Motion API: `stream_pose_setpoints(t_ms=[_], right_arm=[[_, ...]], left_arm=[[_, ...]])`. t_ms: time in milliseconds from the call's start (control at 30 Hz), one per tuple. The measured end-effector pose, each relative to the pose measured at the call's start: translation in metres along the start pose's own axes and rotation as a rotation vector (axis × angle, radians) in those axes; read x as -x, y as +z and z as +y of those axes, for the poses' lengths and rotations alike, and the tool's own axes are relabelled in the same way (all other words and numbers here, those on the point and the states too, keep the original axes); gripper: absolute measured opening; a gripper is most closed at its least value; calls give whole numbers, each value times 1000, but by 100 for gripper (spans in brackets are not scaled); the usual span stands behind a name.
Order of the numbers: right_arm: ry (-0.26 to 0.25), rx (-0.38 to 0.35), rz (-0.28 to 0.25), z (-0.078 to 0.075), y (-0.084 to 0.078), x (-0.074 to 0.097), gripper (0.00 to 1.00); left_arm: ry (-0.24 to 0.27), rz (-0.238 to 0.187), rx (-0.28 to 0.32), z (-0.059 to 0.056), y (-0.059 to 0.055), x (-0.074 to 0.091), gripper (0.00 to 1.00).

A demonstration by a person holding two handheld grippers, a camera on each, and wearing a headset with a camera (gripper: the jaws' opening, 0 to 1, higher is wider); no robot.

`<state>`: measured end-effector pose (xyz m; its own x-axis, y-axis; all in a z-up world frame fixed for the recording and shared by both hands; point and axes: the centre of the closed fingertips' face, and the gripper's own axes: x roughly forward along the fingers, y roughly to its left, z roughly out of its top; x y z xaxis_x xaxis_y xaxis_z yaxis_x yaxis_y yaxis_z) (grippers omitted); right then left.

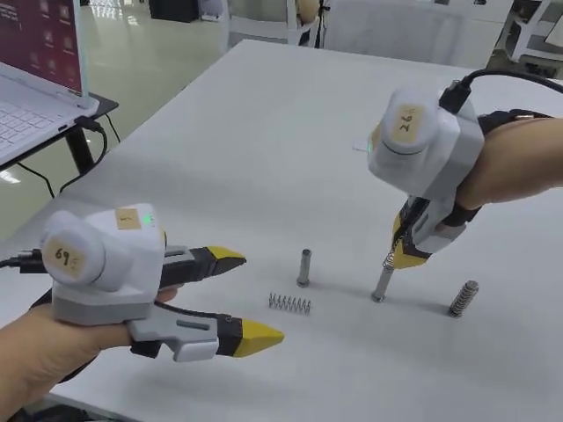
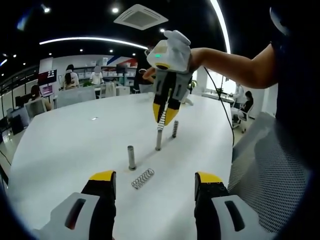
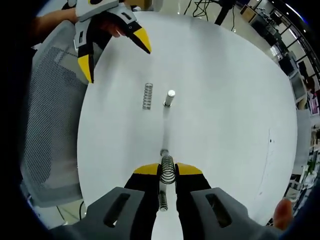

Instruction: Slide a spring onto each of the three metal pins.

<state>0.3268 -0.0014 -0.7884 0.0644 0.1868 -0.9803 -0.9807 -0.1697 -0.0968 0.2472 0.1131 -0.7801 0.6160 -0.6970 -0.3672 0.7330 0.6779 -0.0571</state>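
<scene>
Three metal pins stand on the white table (image 1: 264, 132). The left pin (image 1: 303, 268) (image 2: 131, 157) (image 3: 169, 97) is bare. A loose spring (image 1: 289, 303) (image 2: 142, 178) (image 3: 147, 96) lies beside it. My right gripper (image 1: 398, 257) (image 2: 164, 116) (image 3: 168, 171) is shut on a spring (image 3: 168, 169) held right over the top of the middle pin (image 1: 382, 283) (image 2: 158, 141). The right pin (image 1: 463, 299) (image 2: 175, 129) wears a spring. My left gripper (image 1: 246, 294) (image 2: 155, 177) (image 3: 115, 57) is open and holds nothing, with its tips just short of the loose spring.
A laptop (image 1: 35, 79) sits on a black stand beyond the table's left edge. A grey mesh chair (image 2: 270, 165) (image 3: 45, 125) stands at the near side of the table. People and desks fill the room behind.
</scene>
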Motion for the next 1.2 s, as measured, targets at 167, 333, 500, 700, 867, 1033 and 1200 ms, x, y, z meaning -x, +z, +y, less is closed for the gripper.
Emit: stream_pose_setpoints(t_ms=[167, 333, 500, 700, 867, 1033, 1200], right_arm=[[8, 4, 21, -1, -3, -7, 9], [18, 2, 29, -1, -3, -11, 9], [28, -3, 46, -2, -4, -18, 9], [33, -6, 75, -3, -8, -26, 9], [38, -5, 91, -2, -9, -32, 9], [46, -1, 105, -1, -10, -40, 9], [49, 2, 121, -1, -13, -44, 9]], left_arm=[[-4, -3, 0, -1, 1, -1, 58], [-6, -3, -3, -2, 2, -1, 58], [-6, -3, -4, -1, 2, -1, 57], [-10, -3, -3, -2, 2, -1, 56], [-12, 0, -5, -2, 1, -2, 56], [-16, 2, -7, -2, 1, -3, 55], [-18, 5, -8, -2, 0, -3, 55]])
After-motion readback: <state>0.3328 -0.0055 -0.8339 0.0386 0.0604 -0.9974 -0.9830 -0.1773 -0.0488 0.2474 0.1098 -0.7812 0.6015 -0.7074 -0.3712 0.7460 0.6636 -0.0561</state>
